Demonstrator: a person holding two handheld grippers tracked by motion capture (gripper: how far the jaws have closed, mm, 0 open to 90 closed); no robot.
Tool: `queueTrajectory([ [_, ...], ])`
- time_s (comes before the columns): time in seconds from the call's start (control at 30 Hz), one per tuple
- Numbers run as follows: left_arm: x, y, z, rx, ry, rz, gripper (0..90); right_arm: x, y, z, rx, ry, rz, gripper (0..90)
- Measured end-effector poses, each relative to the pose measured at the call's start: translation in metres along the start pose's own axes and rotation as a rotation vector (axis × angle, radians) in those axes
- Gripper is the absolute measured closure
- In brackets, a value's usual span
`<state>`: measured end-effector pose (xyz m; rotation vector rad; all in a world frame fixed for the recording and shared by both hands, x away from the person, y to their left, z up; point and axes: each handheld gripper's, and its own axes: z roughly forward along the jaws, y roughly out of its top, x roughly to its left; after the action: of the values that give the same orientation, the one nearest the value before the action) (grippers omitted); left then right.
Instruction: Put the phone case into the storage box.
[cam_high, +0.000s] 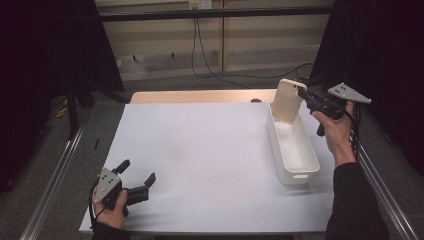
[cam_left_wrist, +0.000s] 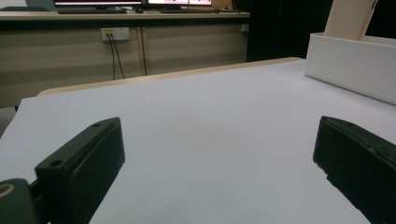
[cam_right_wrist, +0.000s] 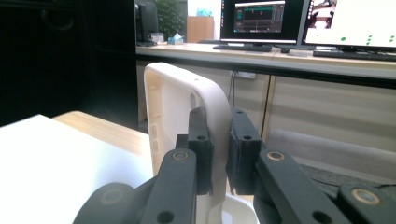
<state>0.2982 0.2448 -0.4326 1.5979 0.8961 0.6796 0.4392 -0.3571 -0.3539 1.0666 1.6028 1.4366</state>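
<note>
**Jaws spread on the left, jaws pinching a lid on the right**

Jaws of the left gripper (cam_high: 138, 178) stand spread wide apart with nothing between them; in the left gripper view the two black pads frame bare white table surface (cam_left_wrist: 201, 130). This gripper sits at the near left corner of the table (cam_high: 200, 165), low over the white sheet, held by the left hand (cam_high: 111, 202) that comes in from the near edge. It points toward the far right, where the bin shows in its own view.

Farther right, a long white bin (cam_high: 295, 150) lies lengthwise near the right edge of the table, running from near to far. Its near part shows a bare white floor. At its far end a cream-coloured lid (cam_high: 289, 101) stands upright, its lower edge down inside the bin and its rounded top rising above the rim.

On the far right, the right gripper (cam_high: 303, 94) has its jaws pressed onto the upper edge of that lid; the right gripper view shows one pad on each face of the lid (cam_right_wrist: 182, 107), clamping its thin wall. The right hand (cam_high: 336, 127) holds this gripper raised above the far end of the bin, pointing leftward, with the forearm and dark sleeve (cam_high: 352, 200) reaching up along the table's right side.
</note>
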Motion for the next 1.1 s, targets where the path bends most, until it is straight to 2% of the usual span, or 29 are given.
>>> queueTrajectory([
  [0.13, -0.001, 0.0, 0.001, 0.002, -0.011, 0.006, 2.1, -0.003, -0.005, 0.004, 0.008, -0.006, -0.002, 81.4],
  [0.33, 0.001, -0.001, 0.001, 0.01, -0.003, 0.002, 2.1, -0.008, -0.016, 0.011, 0.039, -0.014, -0.009, 81.4],
  [0.47, -0.002, -0.002, 0.002, 0.012, -0.014, 0.0, 2.1, -0.01, -0.019, 0.015, 0.029, -0.021, 0.006, 81.4],
  [0.67, -0.003, -0.002, 0.003, 0.016, -0.019, 0.008, 2.2, -0.009, -0.025, 0.02, 0.049, -0.03, -0.008, 81.4],
  [0.7, -0.002, -0.002, 0.003, 0.022, -0.018, 0.014, 2.2, -0.009, -0.025, 0.021, 0.047, -0.029, -0.006, 81.4],
  [0.87, -0.002, -0.003, 0.004, 0.03, -0.01, -0.004, 2.0, -0.01, -0.027, 0.023, 0.045, -0.033, -0.004, 81.3],
  [1.1, -0.002, -0.003, 0.004, 0.036, -0.007, 0.002, 2.0, -0.012, -0.034, 0.028, 0.053, -0.045, -0.009, 81.2],
])
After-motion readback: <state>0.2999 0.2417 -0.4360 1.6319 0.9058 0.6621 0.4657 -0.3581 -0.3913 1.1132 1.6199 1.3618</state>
